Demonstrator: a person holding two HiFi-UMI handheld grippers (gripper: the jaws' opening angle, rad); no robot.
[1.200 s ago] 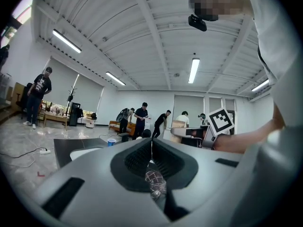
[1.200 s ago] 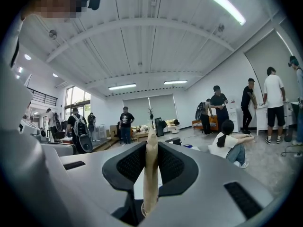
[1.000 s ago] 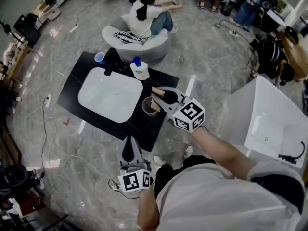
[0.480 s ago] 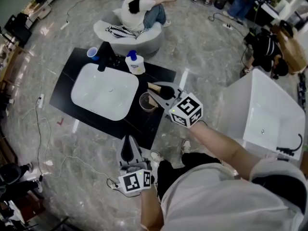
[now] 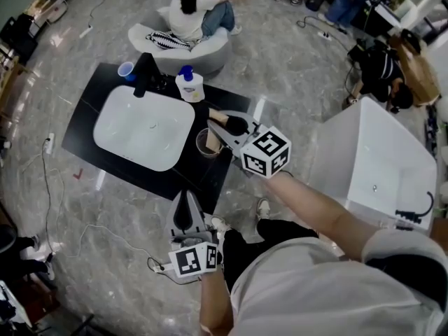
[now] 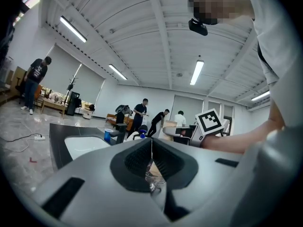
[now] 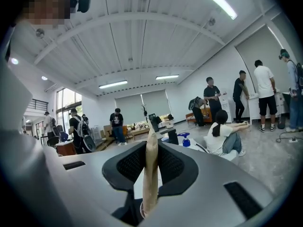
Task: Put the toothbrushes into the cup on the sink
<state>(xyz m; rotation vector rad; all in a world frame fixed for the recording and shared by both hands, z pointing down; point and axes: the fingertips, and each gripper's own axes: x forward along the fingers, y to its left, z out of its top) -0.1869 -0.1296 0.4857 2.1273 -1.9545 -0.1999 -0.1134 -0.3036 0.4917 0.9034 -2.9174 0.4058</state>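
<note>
A clear cup (image 5: 207, 143) stands on the black counter (image 5: 210, 177), right of the white sink basin (image 5: 140, 128). My right gripper (image 5: 226, 129) hovers just right of and above the cup, shut on a beige toothbrush (image 5: 216, 117). In the right gripper view the toothbrush (image 7: 151, 174) stands upright between the pads of the right gripper (image 7: 151, 151), its lower end at the cup rim (image 7: 141, 213). My left gripper (image 5: 185, 212) is held low in front of the counter, shut on nothing. In the left gripper view, the left gripper (image 6: 151, 151) points at the cup (image 6: 154, 174).
A white soap bottle with a blue pump (image 5: 190, 87), a black faucet (image 5: 145, 73) and a blue cup (image 5: 127, 70) sit at the counter's far edge. A person sits on a beanbag (image 5: 189, 44) behind it. A white bathtub (image 5: 381, 163) stands to the right. Cables lie on the floor at left.
The head view has drifted, so the sink sits further left and higher. The right gripper stays beside the cup with the toothbrush. The left gripper has hardly moved.
</note>
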